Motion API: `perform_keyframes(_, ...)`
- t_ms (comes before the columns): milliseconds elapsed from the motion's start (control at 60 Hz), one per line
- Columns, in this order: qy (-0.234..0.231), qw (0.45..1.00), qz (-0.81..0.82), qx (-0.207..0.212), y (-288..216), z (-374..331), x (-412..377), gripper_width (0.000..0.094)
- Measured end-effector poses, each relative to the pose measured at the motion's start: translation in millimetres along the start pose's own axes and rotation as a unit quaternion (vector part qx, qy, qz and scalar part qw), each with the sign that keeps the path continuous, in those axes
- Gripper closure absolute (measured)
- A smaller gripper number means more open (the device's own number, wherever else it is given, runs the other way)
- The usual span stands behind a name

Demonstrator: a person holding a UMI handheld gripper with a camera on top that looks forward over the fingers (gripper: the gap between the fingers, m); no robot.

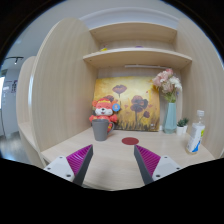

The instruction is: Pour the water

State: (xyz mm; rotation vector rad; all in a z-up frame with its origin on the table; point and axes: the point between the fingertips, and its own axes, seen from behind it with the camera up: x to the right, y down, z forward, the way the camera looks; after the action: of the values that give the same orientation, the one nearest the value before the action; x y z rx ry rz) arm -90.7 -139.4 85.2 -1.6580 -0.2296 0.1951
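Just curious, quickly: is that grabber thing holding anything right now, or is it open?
Hand-held gripper: open, holding nothing; the bottle stands far ahead, beyond its fingers.

You have an orange-and-white toy (pixel 103 108) in a grey cup (pixel 100 129), a red coaster (pixel 130 141), and a teal vase (pixel 170 118).

Toy (pixel 103 110) left of vase (pixel 170 116); bottle (pixel 197 133) rightmost, coaster (pixel 130 141) between.

Matt pale wood desk (pixel 115 160); clear plastic bottle (pixel 197 133).
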Motion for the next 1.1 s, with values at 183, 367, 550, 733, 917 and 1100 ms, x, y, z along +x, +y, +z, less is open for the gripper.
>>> perform_keyframes(183,0.063,0.998,-0.008,-0.007,-3.2,-5.2,78.7,0.0089)
perform_keyframes(367,0.157,0.987,-0.003,-0.013,-2.9,-27.3,187.8,0.0086)
perform_keyframes(550,0.224,0.974,0.006,-0.021,2.4,-40.3,277.8,0.0107)
perform_keyframes(733,0.248,0.969,-0.002,-0.021,-0.7,-26.6,327.6,0.0106)
perform_keyframes(917,0.252,0.967,-0.012,-0.020,-7.5,5.4,358.0,0.0095)
perform_keyframes(1100,0.238,0.971,0.007,-0.034,-3.9,37.0,371.3,0.0195)
